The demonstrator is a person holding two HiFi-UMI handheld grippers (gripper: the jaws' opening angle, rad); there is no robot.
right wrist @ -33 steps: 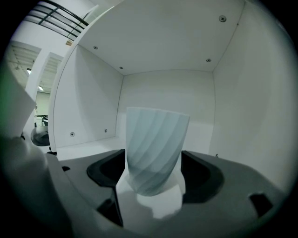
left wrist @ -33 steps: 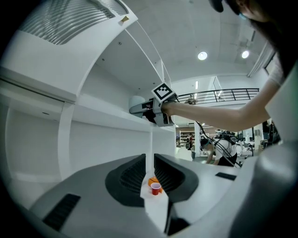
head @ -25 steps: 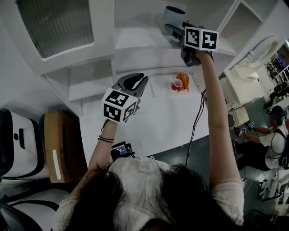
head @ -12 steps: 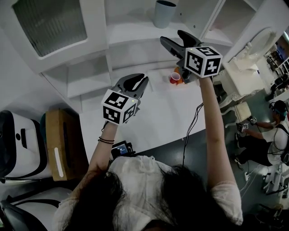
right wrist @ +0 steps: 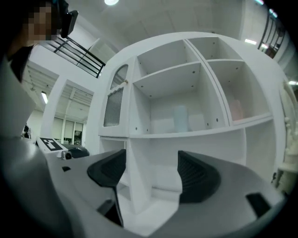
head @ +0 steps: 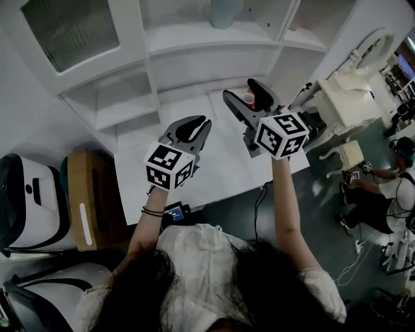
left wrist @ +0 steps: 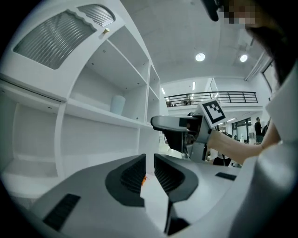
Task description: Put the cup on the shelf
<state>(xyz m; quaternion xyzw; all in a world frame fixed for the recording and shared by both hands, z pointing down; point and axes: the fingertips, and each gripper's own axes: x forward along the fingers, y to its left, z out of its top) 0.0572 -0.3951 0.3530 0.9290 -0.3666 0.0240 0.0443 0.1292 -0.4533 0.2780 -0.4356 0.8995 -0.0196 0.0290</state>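
A pale blue cup (head: 222, 11) stands upright on the upper middle shelf of the white shelf unit (head: 194, 48); it also shows as cup (right wrist: 180, 118) and cup (left wrist: 117, 105). My right gripper (head: 240, 91) is open and empty, held well below and in front of that shelf, apart from the cup. The right gripper (right wrist: 151, 174) faces the shelf compartments. My left gripper (head: 204, 123) hangs over the white table (head: 214, 168) with its jaws nearly together and nothing between them; the left gripper (left wrist: 149, 169) points toward the shelf unit.
A small red cup (head: 249, 98) sits on the table under the right gripper. A white ornate chair (head: 343, 104) stands to the right, a cardboard box (head: 91, 201) to the left. A seated person (head: 382, 188) is at the far right.
The right gripper was at the cup on the shelf; it has let go and drawn back down toward me, open. The cup stays on the shelf. The left gripper barely moved.
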